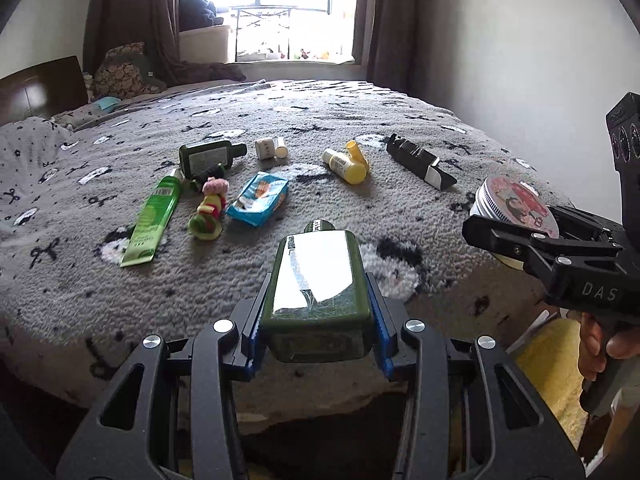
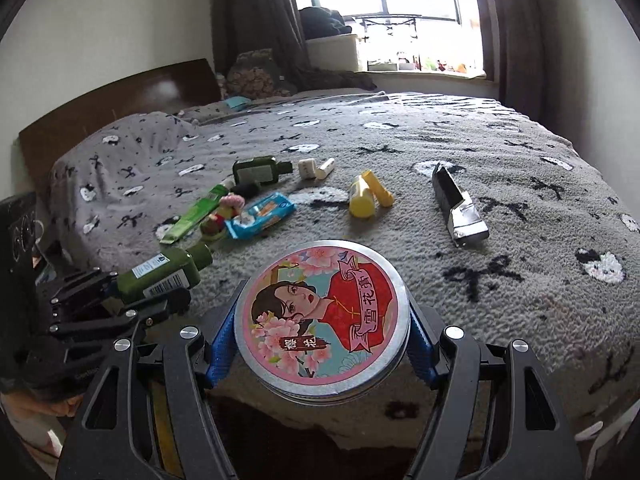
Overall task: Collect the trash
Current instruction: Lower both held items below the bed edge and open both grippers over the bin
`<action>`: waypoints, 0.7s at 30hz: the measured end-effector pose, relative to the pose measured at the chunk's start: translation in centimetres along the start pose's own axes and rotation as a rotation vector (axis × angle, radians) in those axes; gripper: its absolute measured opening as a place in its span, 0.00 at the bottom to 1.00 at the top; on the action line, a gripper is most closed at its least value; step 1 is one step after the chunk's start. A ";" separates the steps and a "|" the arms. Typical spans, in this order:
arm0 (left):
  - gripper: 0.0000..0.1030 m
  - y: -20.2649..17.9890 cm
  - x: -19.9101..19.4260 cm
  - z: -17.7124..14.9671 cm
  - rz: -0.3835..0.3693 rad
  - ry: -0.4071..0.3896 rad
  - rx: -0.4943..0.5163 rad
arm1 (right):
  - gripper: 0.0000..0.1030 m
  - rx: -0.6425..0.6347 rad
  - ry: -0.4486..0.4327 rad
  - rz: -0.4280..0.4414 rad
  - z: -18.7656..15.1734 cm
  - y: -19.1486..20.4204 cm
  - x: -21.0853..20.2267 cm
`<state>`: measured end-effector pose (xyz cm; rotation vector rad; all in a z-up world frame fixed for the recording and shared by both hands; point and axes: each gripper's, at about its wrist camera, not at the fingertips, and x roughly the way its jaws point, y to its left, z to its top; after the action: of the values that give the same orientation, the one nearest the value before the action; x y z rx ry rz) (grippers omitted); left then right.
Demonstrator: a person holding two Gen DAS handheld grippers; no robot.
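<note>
1. Currently the left hand-held gripper is clamped on a dark green bottle, held just above the bed's near edge.
2. Likewise the right hand-held gripper is clamped on a round tin.
3. Judging by this, the carry step is in hand; next, both items need a bin, which is not in view.

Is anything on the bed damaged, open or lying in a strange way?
Yes. The black and silver carton at the right is crushed and torn open at one end. The blue snack wrapper in the middle is ripped open. All bottles and tubes lie on their sides on the grey blanket.
</note>
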<state>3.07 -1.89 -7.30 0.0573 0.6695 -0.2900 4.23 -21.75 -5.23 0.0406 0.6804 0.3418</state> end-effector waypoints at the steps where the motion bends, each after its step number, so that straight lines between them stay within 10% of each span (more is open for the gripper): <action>1: 0.39 0.1 -0.5 -0.7 -0.003 0.007 0.000 | 0.68 -0.005 0.007 0.001 -0.7 0.3 -0.2; 21: 0.39 -2.2 4.3 -14.6 -0.156 0.405 -0.025 | 0.68 0.124 0.380 0.072 -13.9 0.3 4.2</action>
<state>-3.13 -2.91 -21.33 0.0403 1.0823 -0.4259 -1.51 -21.12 -18.60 0.1202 1.0786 0.3805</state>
